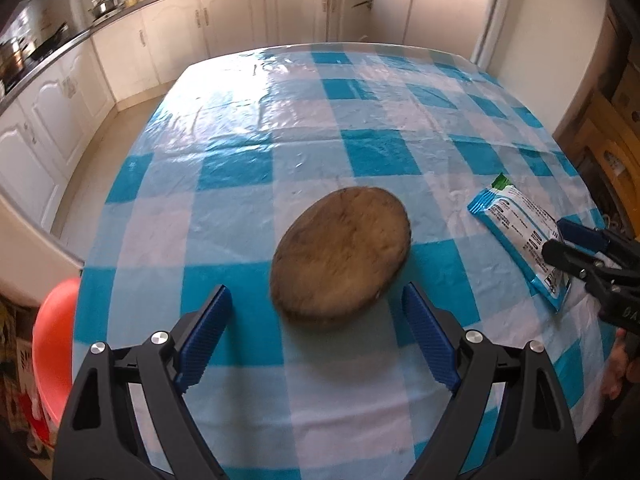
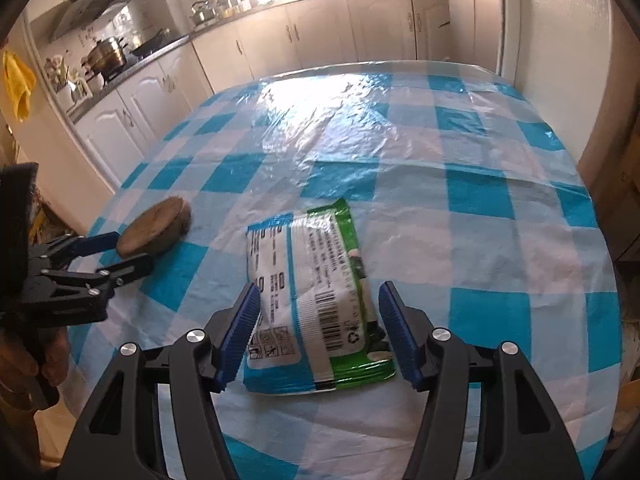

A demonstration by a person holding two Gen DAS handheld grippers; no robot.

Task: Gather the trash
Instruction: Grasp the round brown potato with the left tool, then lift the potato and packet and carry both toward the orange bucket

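A brown round wooden disc (image 1: 340, 254) lies on the blue-and-white checked tablecloth (image 1: 248, 152). My left gripper (image 1: 316, 300) is open, its blue pads (image 1: 208, 332) on either side of the disc's near edge, not touching. A blue, white and green wipes packet (image 2: 316, 300) lies flat on the tablecloth (image 2: 460, 160). My right gripper (image 2: 318, 298) is open, its pads (image 2: 240, 332) standing either side of the packet's near half. The packet (image 1: 516, 232) and right gripper (image 1: 560, 240) show at the right of the left wrist view. The disc (image 2: 154, 232) and left gripper (image 2: 124, 250) show at the left of the right wrist view.
An orange-red plastic chair or bin (image 1: 54, 352) stands beside the table at the near left. White kitchen cabinets (image 1: 224, 28) with pots on the counter run along the far side. Cardboard boxes (image 1: 616, 120) stand at the right.
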